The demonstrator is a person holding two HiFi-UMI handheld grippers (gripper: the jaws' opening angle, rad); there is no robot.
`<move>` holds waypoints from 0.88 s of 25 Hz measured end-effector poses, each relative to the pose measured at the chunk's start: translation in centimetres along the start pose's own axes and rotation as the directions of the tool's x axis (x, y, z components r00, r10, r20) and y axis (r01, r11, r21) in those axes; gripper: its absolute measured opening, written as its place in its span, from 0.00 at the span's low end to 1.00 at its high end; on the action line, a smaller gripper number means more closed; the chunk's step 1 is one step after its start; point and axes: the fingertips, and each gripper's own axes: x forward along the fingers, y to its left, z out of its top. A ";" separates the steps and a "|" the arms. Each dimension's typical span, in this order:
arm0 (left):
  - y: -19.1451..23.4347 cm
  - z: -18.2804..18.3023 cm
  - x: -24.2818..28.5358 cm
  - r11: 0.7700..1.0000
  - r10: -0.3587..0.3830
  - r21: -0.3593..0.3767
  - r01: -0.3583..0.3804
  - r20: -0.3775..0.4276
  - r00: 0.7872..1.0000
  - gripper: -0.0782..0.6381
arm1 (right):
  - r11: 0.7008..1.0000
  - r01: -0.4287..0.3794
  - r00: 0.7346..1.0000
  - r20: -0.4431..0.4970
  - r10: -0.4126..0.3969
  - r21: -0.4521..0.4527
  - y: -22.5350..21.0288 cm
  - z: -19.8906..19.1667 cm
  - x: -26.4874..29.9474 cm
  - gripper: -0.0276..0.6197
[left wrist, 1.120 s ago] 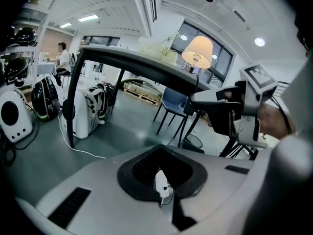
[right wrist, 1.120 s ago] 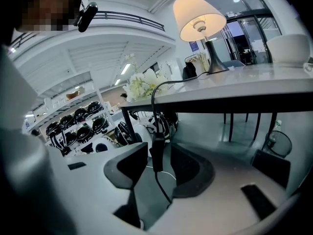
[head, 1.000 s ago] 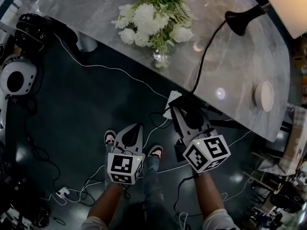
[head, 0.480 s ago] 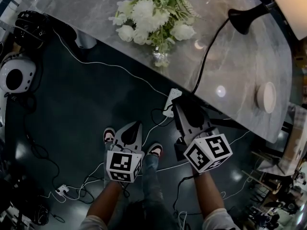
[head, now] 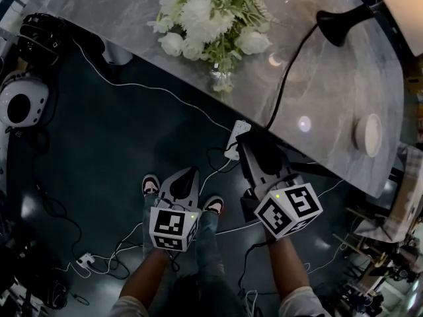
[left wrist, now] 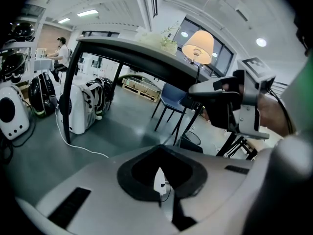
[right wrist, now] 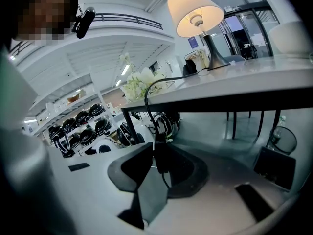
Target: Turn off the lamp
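The lamp (head: 338, 22) stands lit on the marble table (head: 112, 12); its shade (right wrist: 195, 12) glows in the right gripper view. Its black cord (head: 285, 78) runs over the table's near edge and hangs down. My right gripper (head: 256, 142) sits just below that edge. A black inline switch (right wrist: 160, 155) on the cord hangs between its jaws, which are closing around it. My left gripper (head: 192, 172) hovers lower at the left over the floor, jaws together and holding nothing. The lamp (left wrist: 198, 45) also shows in its view.
A vase of white flowers (head: 211, 25) and a small white round object (head: 367, 134) stand on the table. A white power strip (head: 236, 139) and loose cables lie on the dark floor. Helmets (head: 23, 104) sit at far left.
Both grippers stay where they were; the view has only shifted slightly. The lamp is still lit.
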 end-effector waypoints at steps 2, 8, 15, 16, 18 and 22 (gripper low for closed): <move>-0.1 -0.1 0.0 1.000 -0.002 0.000 0.002 -0.003 1.000 0.10 | 1.000 -0.001 1.000 0.001 0.001 0.000 0.0 0.0 0.0 0.16; -0.1 -0.3 0.1 1.000 -0.004 -0.002 0.004 -0.004 1.000 0.10 | 1.000 -0.010 1.000 0.003 0.010 -0.010 0.1 0.1 -0.1 0.14; -0.1 -0.4 0.2 1.000 -0.003 -0.002 0.003 -0.008 1.000 0.10 | 1.000 -0.019 1.000 0.000 0.019 0.001 0.0 0.1 -0.1 0.14; -0.1 -0.4 0.2 1.000 -0.003 -0.001 0.003 -0.008 1.000 0.10 | 1.000 -0.019 1.000 0.000 0.019 0.001 0.0 0.1 0.0 0.14; -0.1 -0.4 0.3 1.000 -0.003 -0.001 0.003 -0.009 1.000 0.10 | 1.000 -0.020 1.000 -0.001 0.020 0.001 0.0 0.1 0.0 0.14; -0.1 -0.2 0.4 1.000 -0.003 0.001 0.003 -0.006 1.000 0.10 | 1.000 -0.023 1.000 -0.001 0.023 0.003 0.0 0.1 -0.1 0.14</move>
